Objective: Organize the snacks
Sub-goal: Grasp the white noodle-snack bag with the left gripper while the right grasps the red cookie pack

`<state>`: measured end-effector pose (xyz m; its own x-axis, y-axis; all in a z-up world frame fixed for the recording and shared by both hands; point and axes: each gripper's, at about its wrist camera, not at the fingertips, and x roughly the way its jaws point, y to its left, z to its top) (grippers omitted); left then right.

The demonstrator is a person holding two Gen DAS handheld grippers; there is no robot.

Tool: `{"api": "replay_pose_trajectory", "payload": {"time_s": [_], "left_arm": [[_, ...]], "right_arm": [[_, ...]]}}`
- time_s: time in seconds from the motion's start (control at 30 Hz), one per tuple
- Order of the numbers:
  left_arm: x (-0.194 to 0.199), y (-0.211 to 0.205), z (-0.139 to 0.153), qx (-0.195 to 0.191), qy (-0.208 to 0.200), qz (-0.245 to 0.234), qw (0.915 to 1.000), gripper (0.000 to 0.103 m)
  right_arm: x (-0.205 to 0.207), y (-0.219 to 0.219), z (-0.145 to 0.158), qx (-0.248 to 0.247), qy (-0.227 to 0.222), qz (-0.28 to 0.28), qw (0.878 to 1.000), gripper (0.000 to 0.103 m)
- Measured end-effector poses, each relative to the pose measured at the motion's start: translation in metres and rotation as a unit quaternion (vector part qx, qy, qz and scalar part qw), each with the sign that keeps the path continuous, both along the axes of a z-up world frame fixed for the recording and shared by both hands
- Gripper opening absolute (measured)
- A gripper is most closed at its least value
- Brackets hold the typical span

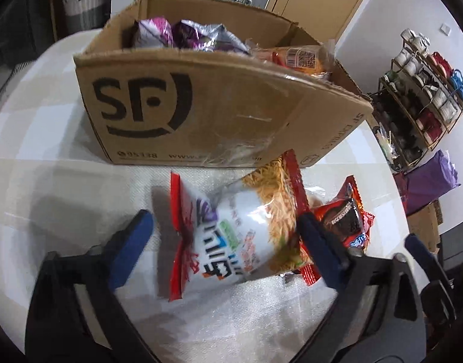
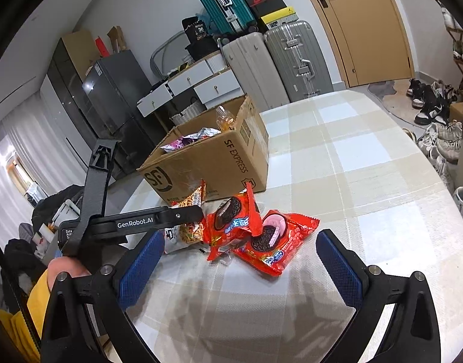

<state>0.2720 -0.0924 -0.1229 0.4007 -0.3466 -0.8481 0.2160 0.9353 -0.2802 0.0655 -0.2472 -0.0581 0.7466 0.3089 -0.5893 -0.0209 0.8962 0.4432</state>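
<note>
A white and red noodle snack bag lies on the table in front of the cardboard box. My left gripper straddles the bag, open: the right pad is at the bag's edge, the left pad stands clear of it. Two red cookie packs lie just right of the bag. My right gripper hovers open in front of them, with nothing between its pads. The box holds purple foil bags and an orange pack.
A checked cloth covers the table. A hand with a yellow sleeve holds the left tool. Past the table's right edge are a shoe rack, a purple bag and shoes. Suitcases stand behind.
</note>
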Motion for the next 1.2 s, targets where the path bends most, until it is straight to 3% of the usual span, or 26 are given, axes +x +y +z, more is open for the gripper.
{"api": "replay_pose_trajectory", "payload": {"time_s": [0.03, 0.1, 0.27, 0.47, 0.77, 1.1, 1.2], "left_arm": [[0.002, 0.000, -0.002, -0.007, 0.002, 0.002, 1.0000, 0.071], [0.007, -0.002, -0.005, -0.009, -0.002, -0.003, 0.9999, 0.065], [0.012, -0.008, -0.007, -0.003, -0.017, -0.016, 0.9997, 0.055], [0.008, -0.011, -0.004, 0.007, -0.028, -0.015, 0.9995, 0.054], [-0.022, 0.013, 0.008, 0.030, -0.071, 0.002, 0.9970, 0.054], [-0.068, 0.093, 0.029, 0.044, -0.107, 0.043, 0.9924, 0.054], [-0.079, 0.105, 0.031, 0.043, -0.108, 0.047, 0.9921, 0.054]], "right_arm": [[0.003, 0.000, -0.002, 0.002, 0.003, 0.002, 1.000, 0.102], [0.005, 0.001, -0.004, 0.002, 0.007, 0.006, 1.000, 0.102], [0.010, 0.004, -0.010, 0.004, 0.013, 0.013, 1.000, 0.102], [0.012, 0.011, -0.006, -0.005, 0.013, 0.020, 1.000, 0.102], [0.031, 0.036, 0.006, -0.064, 0.010, 0.062, 0.996, 0.102], [0.072, 0.053, -0.017, -0.133, 0.053, 0.092, 0.985, 0.102], [0.084, 0.060, -0.029, -0.159, 0.075, 0.100, 0.979, 0.094]]}}
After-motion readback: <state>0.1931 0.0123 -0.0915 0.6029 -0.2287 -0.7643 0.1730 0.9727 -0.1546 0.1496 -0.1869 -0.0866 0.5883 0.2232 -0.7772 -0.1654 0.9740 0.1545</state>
